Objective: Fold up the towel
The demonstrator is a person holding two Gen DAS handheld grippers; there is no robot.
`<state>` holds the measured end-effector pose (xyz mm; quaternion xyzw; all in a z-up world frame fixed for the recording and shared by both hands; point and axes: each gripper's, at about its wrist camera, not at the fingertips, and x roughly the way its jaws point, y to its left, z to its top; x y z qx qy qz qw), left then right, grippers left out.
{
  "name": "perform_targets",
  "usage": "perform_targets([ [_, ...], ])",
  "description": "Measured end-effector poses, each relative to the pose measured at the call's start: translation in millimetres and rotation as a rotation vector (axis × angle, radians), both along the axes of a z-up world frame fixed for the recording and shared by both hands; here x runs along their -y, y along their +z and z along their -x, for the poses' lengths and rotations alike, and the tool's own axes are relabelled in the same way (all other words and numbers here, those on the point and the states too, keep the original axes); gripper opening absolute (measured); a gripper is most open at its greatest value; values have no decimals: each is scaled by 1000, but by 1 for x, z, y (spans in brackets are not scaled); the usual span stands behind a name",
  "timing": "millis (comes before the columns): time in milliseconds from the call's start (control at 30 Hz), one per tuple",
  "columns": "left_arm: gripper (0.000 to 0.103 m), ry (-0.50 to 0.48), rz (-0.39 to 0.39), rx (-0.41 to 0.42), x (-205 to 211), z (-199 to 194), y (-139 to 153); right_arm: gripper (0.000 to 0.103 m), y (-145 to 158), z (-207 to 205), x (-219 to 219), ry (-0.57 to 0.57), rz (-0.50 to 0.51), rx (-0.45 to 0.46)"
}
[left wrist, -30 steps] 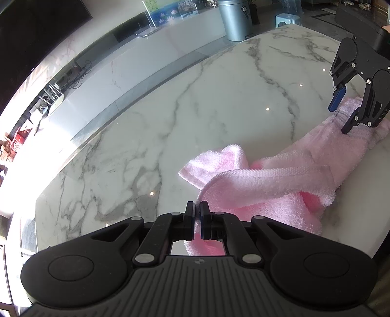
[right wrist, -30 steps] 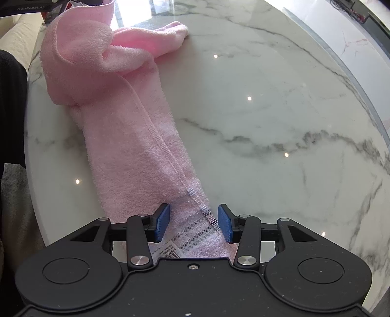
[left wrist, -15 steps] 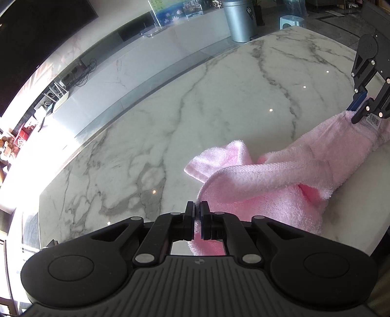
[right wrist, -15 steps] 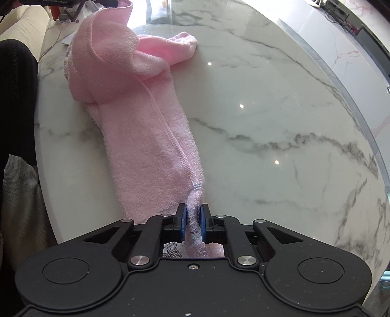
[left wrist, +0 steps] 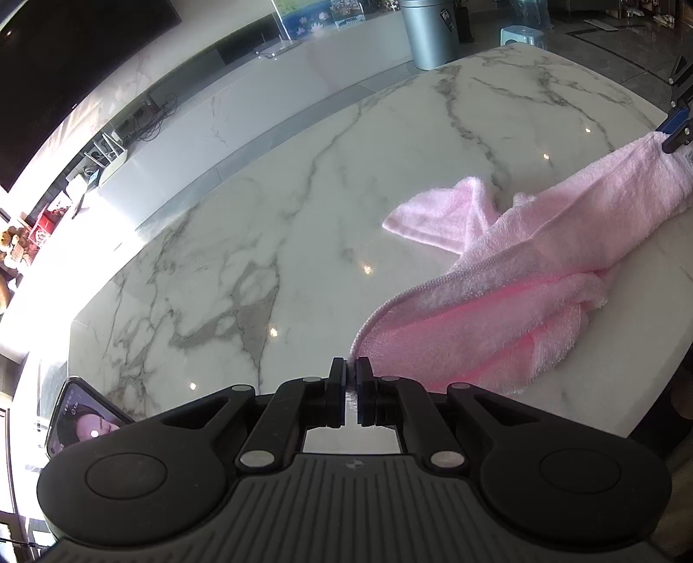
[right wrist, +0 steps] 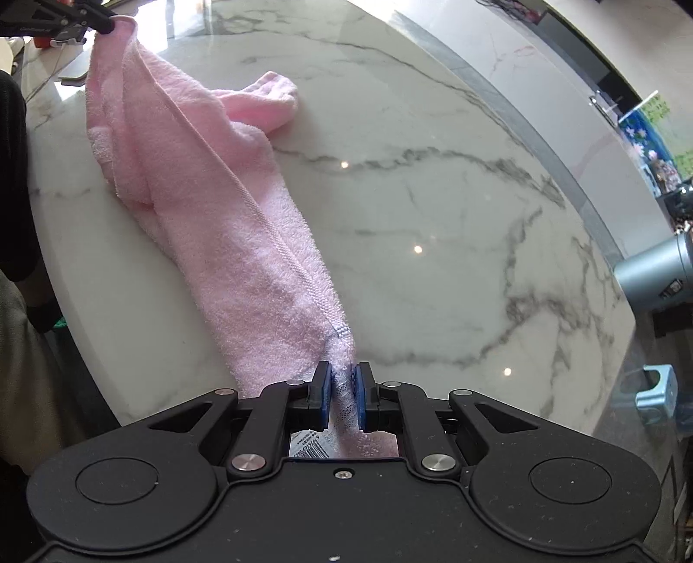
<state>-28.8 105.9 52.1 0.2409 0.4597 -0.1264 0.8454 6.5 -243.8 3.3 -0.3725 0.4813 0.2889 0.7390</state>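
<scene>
A pink towel (left wrist: 532, 277) stretches as a loose, twisted band across the near side of a white marble table (left wrist: 303, 195). My left gripper (left wrist: 351, 372) is shut on one corner of it, just above the tabletop. My right gripper (right wrist: 344, 381) is shut on the opposite corner, with the hem and a printed label pinched between its blue pads. In the right wrist view the towel (right wrist: 242, 234) runs up to the left gripper (right wrist: 102, 24) at top left. One free corner (right wrist: 273, 97) lies flat on the marble. The right gripper (left wrist: 675, 130) shows at the left wrist view's right edge.
A phone (left wrist: 82, 415) lies on the table's left corner. Beyond the far edge stand a grey bin (left wrist: 426, 30), a small blue stool (left wrist: 522, 37) and a long white cabinet (left wrist: 260, 91). A person's dark sleeve (right wrist: 13, 182) is at the near edge.
The right gripper shut on the towel's corner, then lifted it and drew away. The towel now hangs stretched between both grippers. The left gripper kept its grip and shifted sideways a little.
</scene>
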Motion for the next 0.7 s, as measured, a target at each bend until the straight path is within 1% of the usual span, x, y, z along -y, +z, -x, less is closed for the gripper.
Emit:
perform_targets([
  [67,3,-4,8,7,3,6,3,10,5,4,12,-35,-14,8],
  [200,3,-29,11,31,13,14,13,10,21,13,32,-113,-82,74],
  [267,3,-45,7,49,21,17,19,10,32,16,37,-130,-115,93],
  [333,3,-65,4,74,30,20,29,11,41,23,38,-109,-139,80],
  [400,3,-76,3,83,35,22,34,11,39,29,37,-67,-116,34],
  [467,3,-86,-3,85,41,25,35,11,28,37,33,-36,-63,-6],
  [533,3,-89,-6,80,45,27,32,11,13,45,32,-18,-37,-39],
  [600,3,-91,-11,69,46,30,28,16,3,51,33,-14,-48,-71],
  [667,3,-93,-16,58,47,33,24,25,-3,56,33,-6,-62,-104],
  [700,3,-93,-17,56,47,35,24,27,-5,59,31,7,-64,-114],
])
